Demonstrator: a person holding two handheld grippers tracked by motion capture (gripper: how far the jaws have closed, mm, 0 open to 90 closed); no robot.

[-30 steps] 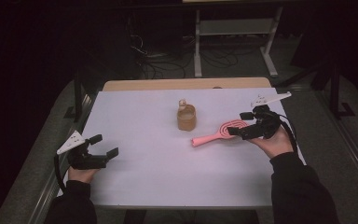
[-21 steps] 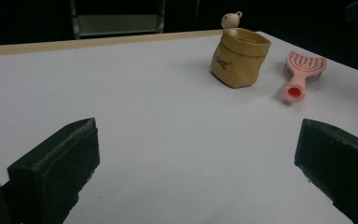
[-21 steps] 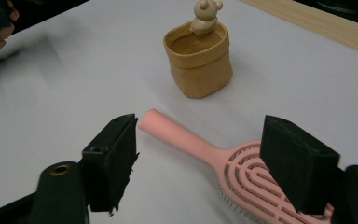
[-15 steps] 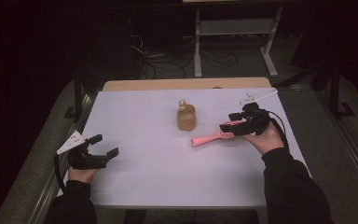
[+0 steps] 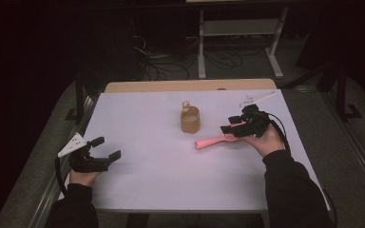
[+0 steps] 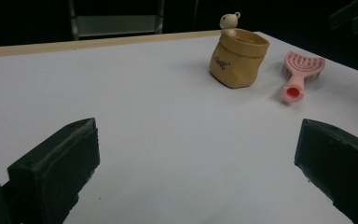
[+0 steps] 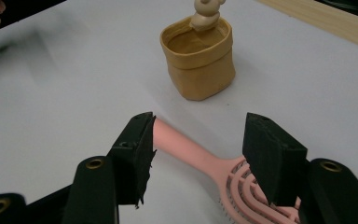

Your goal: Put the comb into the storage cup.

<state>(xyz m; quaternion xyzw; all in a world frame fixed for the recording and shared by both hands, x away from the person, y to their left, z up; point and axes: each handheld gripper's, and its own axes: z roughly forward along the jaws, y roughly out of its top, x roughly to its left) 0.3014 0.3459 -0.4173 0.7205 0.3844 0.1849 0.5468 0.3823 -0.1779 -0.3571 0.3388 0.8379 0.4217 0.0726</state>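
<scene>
The white table point(image 5: 147, 180) carried a tan paper pouch point(image 5: 190, 121) near its middle, with a small bear-headed figure point(image 6: 230, 21) sticking out of it, which the left gripper view showed plainly. A pink vented hairbrush point(image 5: 211, 140) lay just right of the pouch. The right gripper point(image 7: 198, 154) straddled the brush's neck; its jaws had just been closing, one touching the handle, the other apart. The left gripper point(image 5: 105, 149) hung wide open, holding nothing.

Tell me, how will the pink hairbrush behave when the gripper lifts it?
The pink hairbrush looks like stiff plastic, so it probably stays rigid. Its slotted head suggests it is light. Its smooth handle may slip or swing if the right gripper grips off-centre.
</scene>
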